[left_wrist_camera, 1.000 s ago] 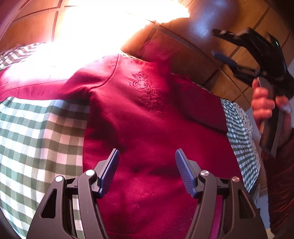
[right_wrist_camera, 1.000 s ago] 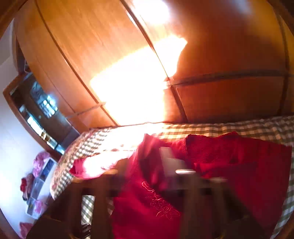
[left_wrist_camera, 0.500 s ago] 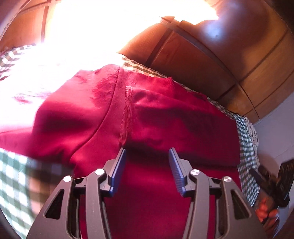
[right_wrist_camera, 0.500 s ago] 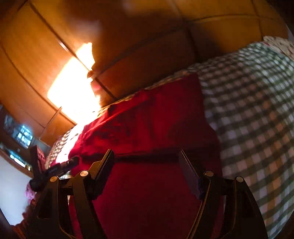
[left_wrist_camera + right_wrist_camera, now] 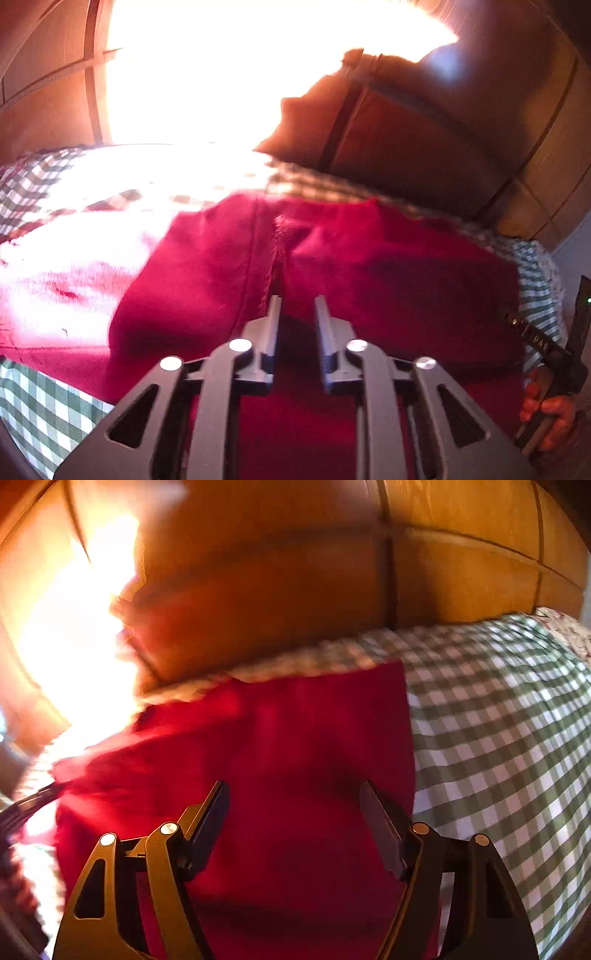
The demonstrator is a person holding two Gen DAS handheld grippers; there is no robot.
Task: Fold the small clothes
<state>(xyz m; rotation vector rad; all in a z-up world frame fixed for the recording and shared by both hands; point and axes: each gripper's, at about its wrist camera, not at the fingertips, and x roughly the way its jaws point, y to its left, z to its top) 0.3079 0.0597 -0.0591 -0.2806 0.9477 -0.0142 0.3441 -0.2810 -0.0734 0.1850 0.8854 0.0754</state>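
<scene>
While the red garment (image 5: 388, 280) lies spread on the green-checked cloth (image 5: 498, 746), the left gripper (image 5: 295, 314) has drawn its jaws in: 1 second ago they stood wide over the chest embroidery, half a second ago they were somewhat closer, and now only a narrow gap is left between them, just over a stitched seam. I cannot tell whether any cloth is caught in that gap; the fabric looks to lie under the fingertips, not between them.

The garment itself has changed more. 1 second ago its front with the rose embroidery faced up; now a folded-over panel covers that part, and the embroidery is out of sight. So 1 fold seems to be laid already.

The right gripper (image 5: 295, 812) has come down from mid-air, where its view was a blur, and now hangs low over the garment's right portion with jaws wide and nothing in them, close to the garment's straight right edge.

My judgement: the left is closing for a pinch at the seam and the right is lining up beside it, so the next fold is being prepared. Strong glare on the far left hides the sleeve there.
</scene>
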